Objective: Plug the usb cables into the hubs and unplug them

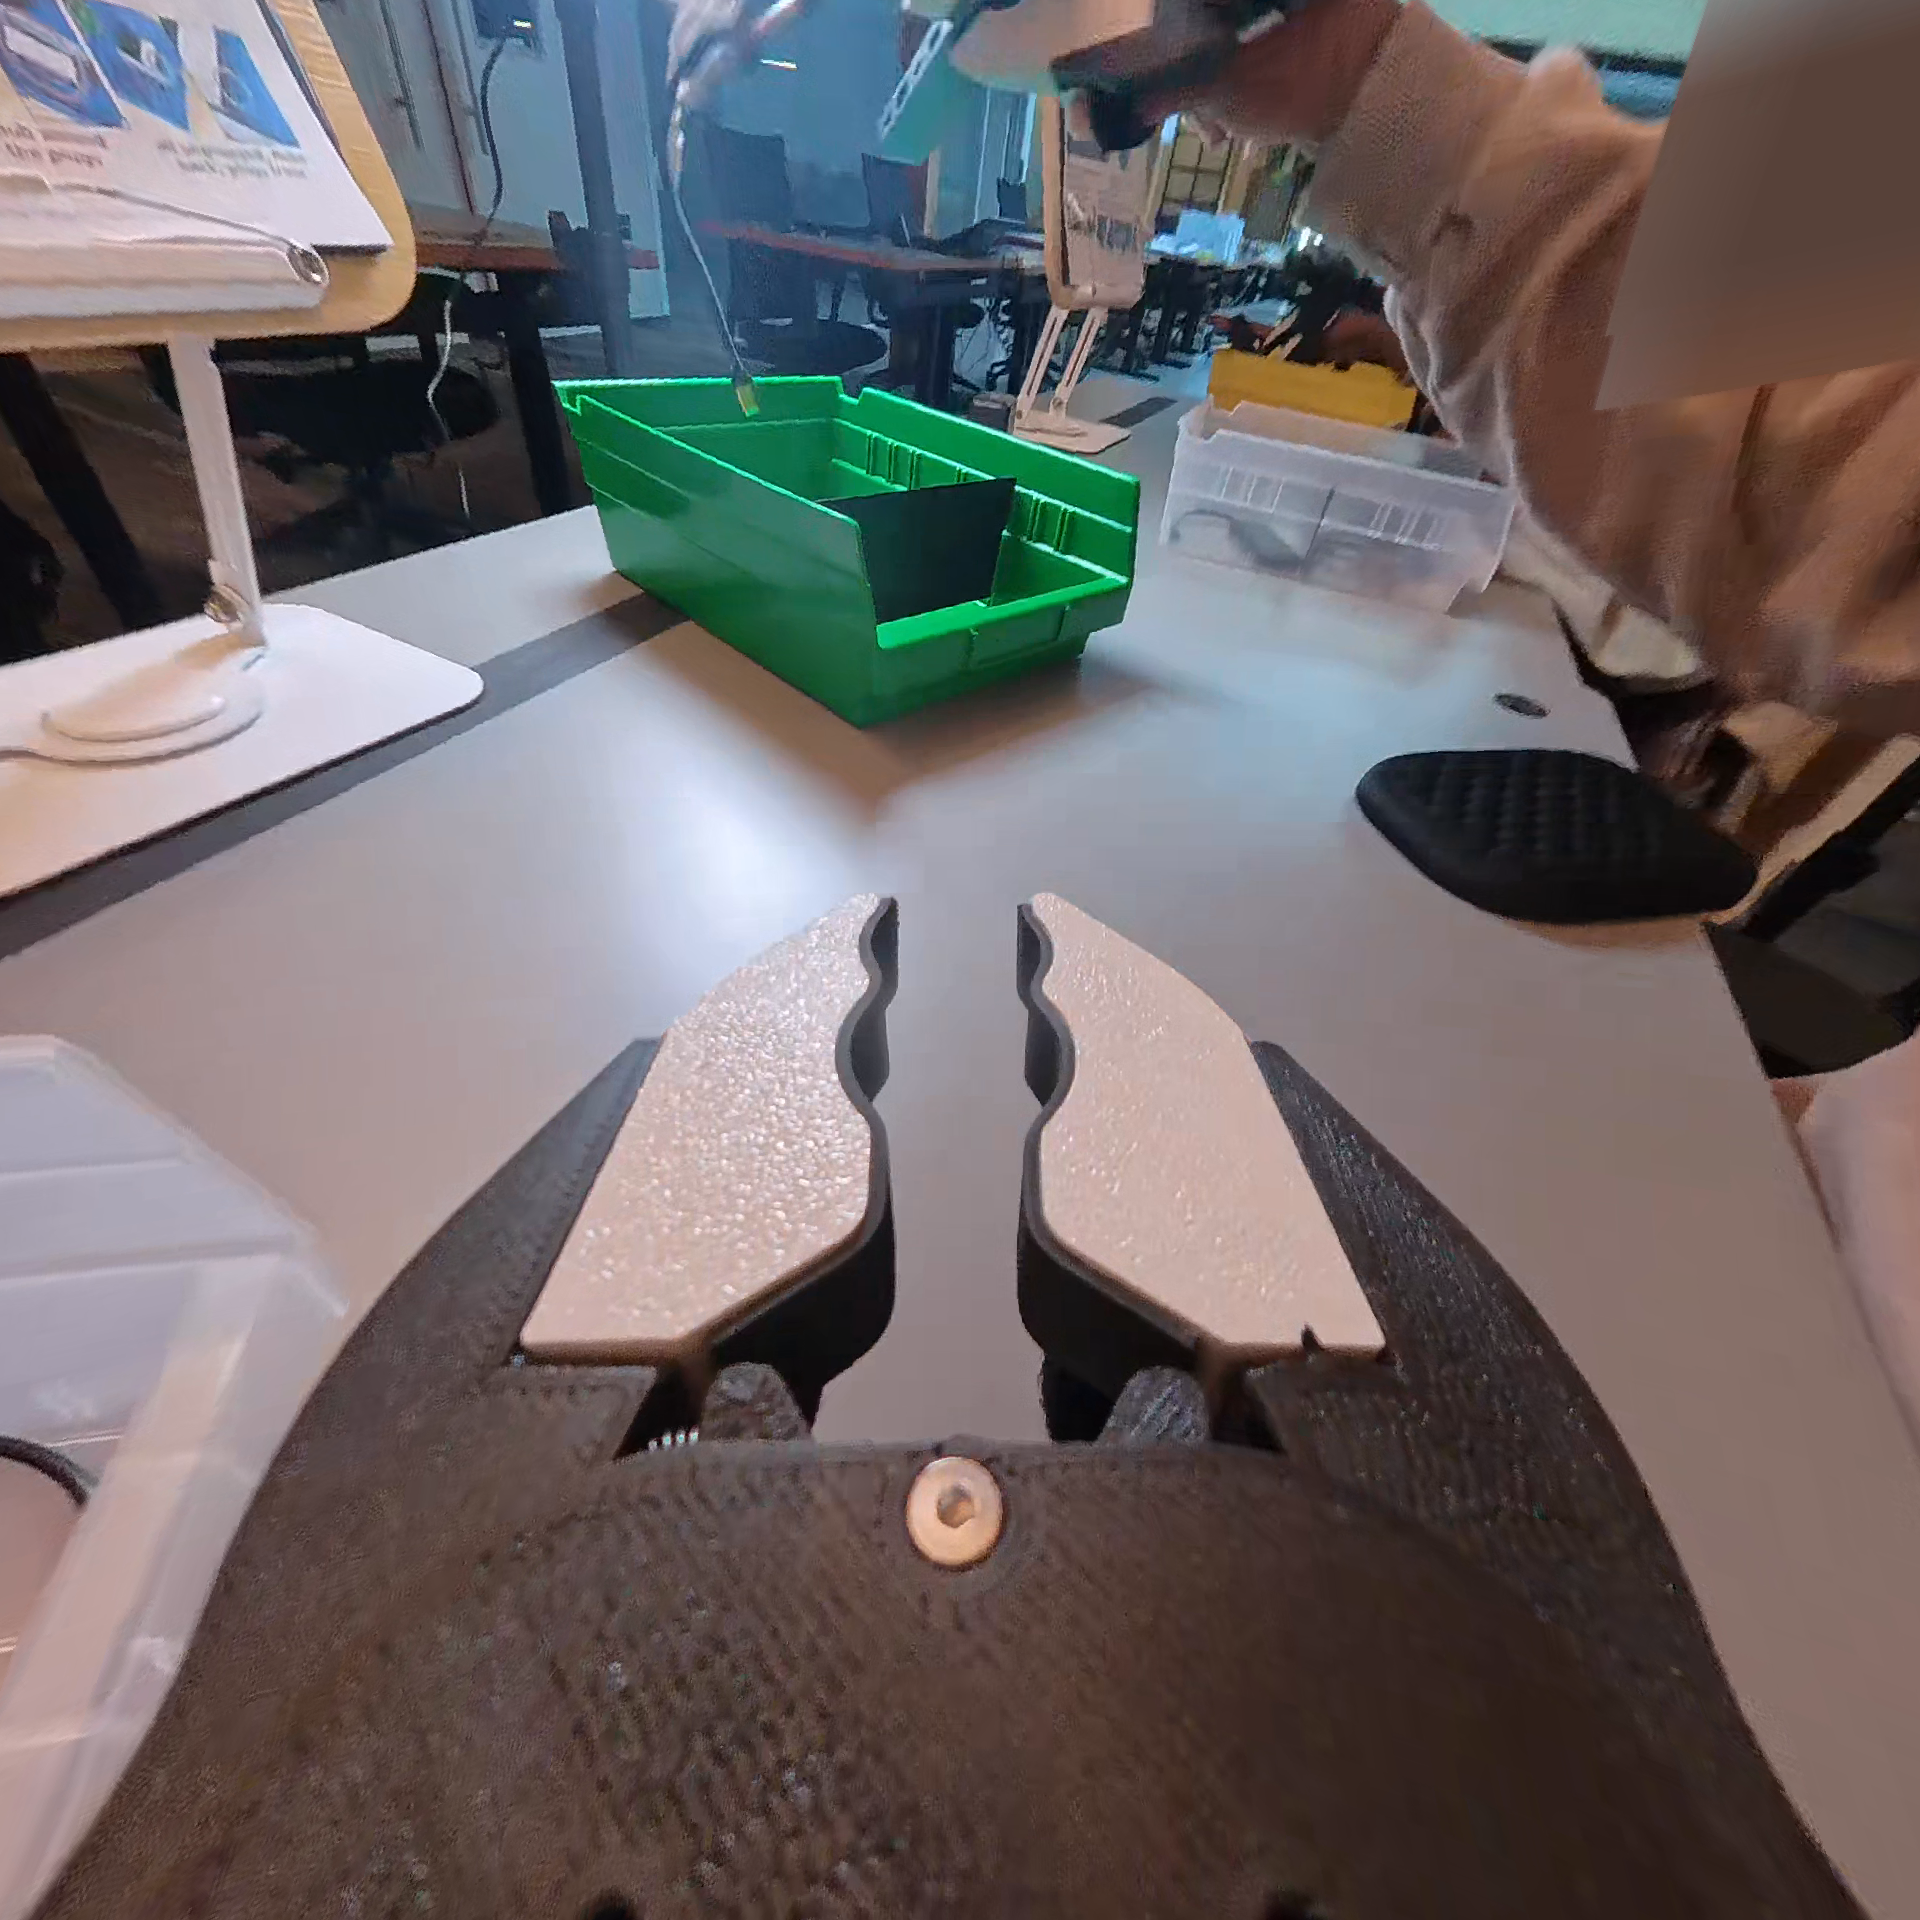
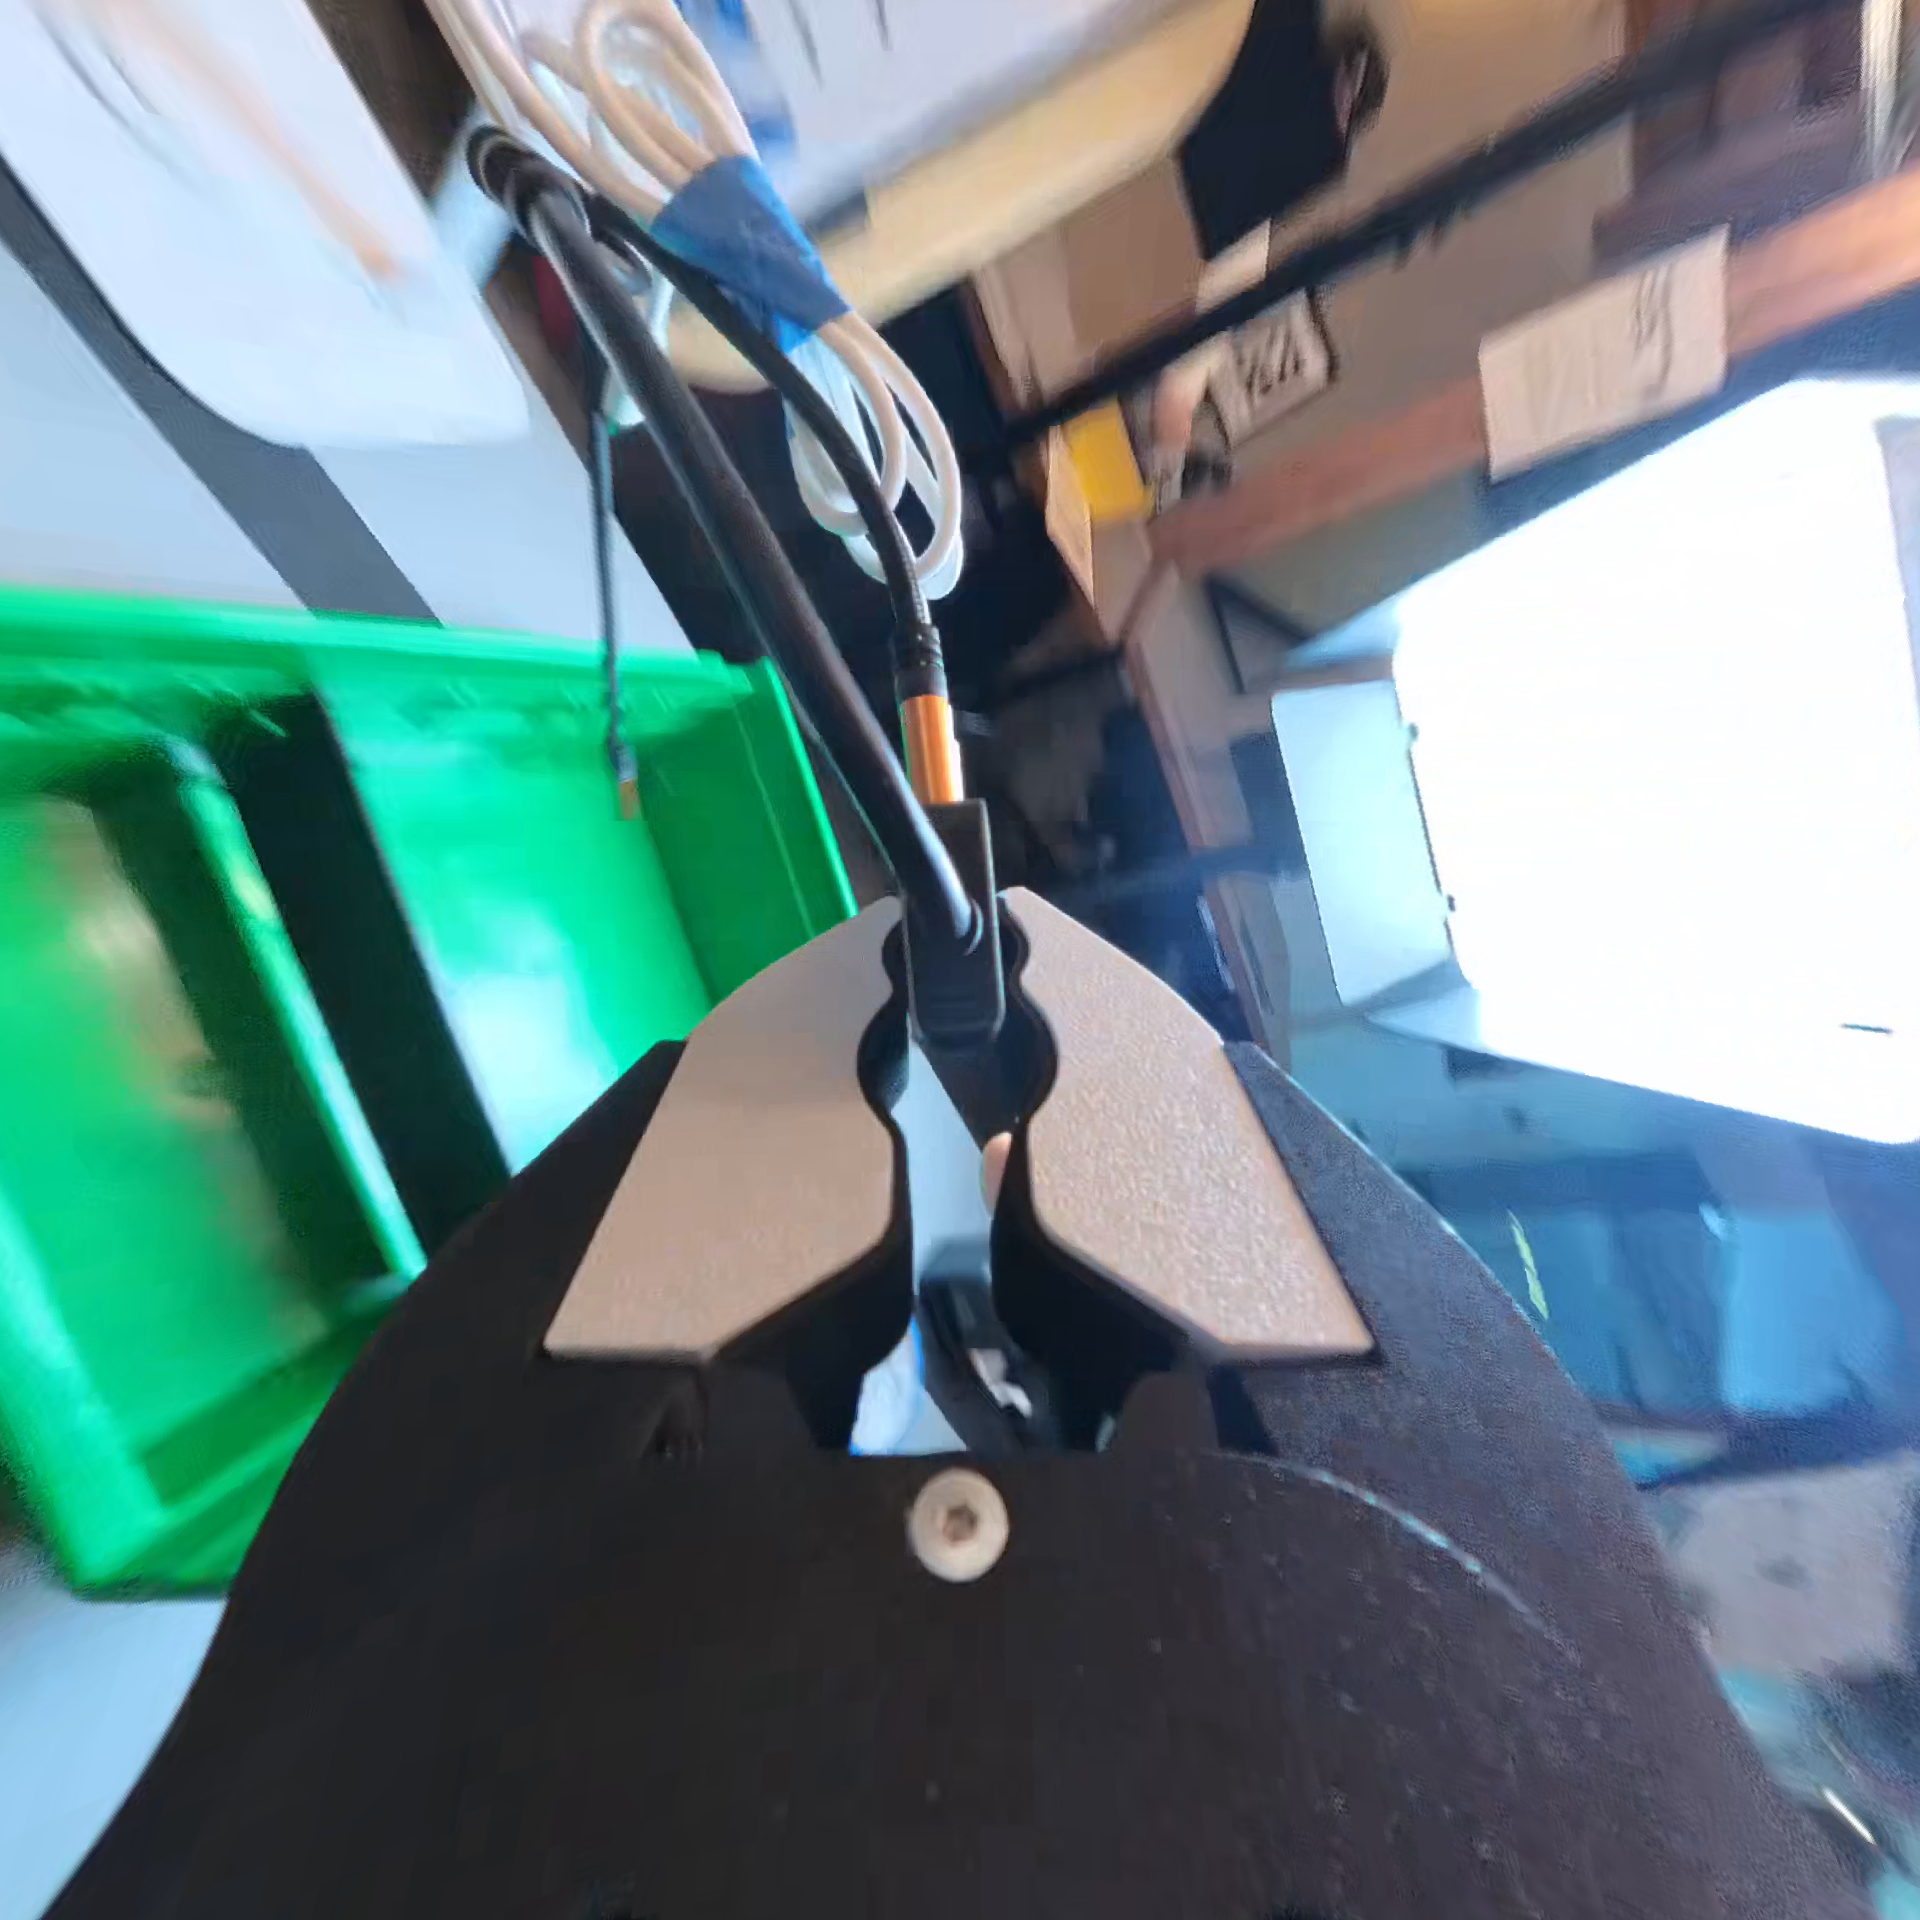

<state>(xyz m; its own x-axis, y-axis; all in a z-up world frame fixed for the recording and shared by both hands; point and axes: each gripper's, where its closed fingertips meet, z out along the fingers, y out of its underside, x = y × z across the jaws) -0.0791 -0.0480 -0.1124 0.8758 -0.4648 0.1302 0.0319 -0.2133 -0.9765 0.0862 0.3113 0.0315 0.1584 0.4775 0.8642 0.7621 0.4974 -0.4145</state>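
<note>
My left gripper (image 1: 956, 914) is open and empty, low over the grey table (image 1: 727, 831). A green bin (image 1: 831, 551) with a black divider stands ahead of it. A thin cable (image 1: 707, 270) hangs from the top of this view, its small plug (image 1: 746, 398) dangling over the bin's far rim. In the right wrist view my right gripper (image 2: 951, 920) is shut on the black plug body (image 2: 951, 997) of a black cable (image 2: 748, 540), held up in the air. An orange-collared plug (image 2: 928, 743) sits just beyond the fingertips. White cables bound with blue tape (image 2: 748, 249) hang with it. The green bin (image 2: 312, 935) lies left.
A white stand (image 1: 208, 499) holding a printed sheet is at the left. A clear box (image 1: 1330, 520) and a yellow bin (image 1: 1309, 384) sit at the back right, another clear box (image 1: 125, 1299) at my lower left. A person's beige sleeve (image 1: 1558, 364) and a black armrest pad (image 1: 1548, 831) are at the right. My right fingertips sit around 40 cm from my left ones.
</note>
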